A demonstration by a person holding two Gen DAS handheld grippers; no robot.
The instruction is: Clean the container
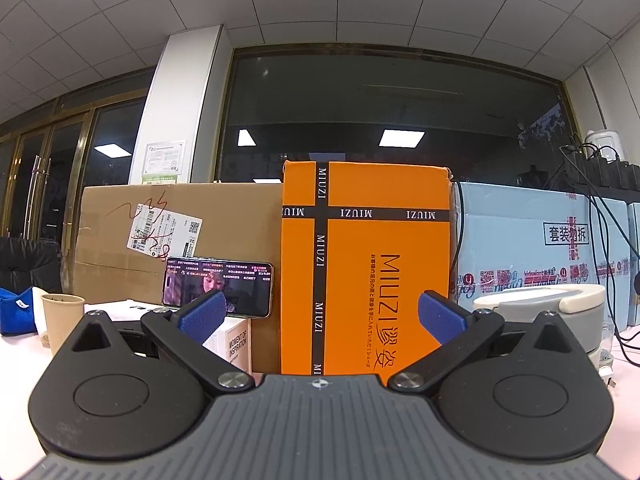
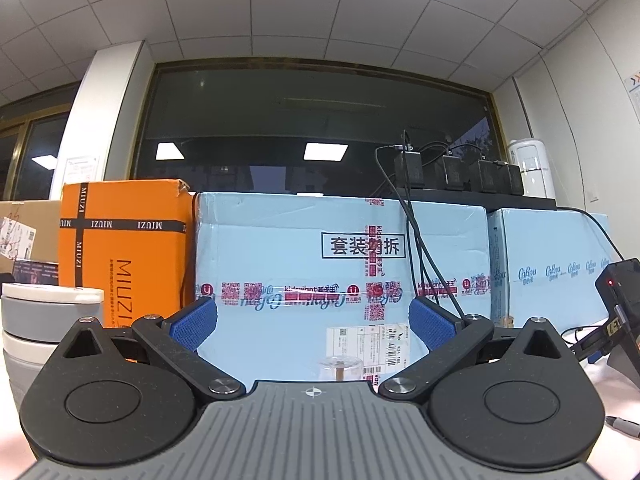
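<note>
- The left tongs (image 1: 320,314) are spread wide and grasp nothing; their blue pads (image 1: 202,316) stand well apart above the desk (image 1: 16,364).
- Straight ahead of the left tongs stands an orange box (image 1: 384,264), between a brown carton (image 1: 160,224) and a pale blue carton (image 1: 532,240).
- A phone (image 1: 218,286) with a lit screen leans just behind the left pad, on a small white box (image 1: 236,344).
- The container (image 1: 560,312), grey and white with a lid on top, sits on the desk to the right of the left tongs, beyond the right finger.
- A paper cup (image 1: 62,320) stands far to the left.
- The right tongs (image 2: 313,322) are likewise released and empty, facing the pale blue carton (image 2: 280,256).
- The container (image 2: 44,320) is to their left, close by the left finger.
- A small clear item (image 2: 340,368) lies low between the fingers; I cannot tell what it is.
</note>
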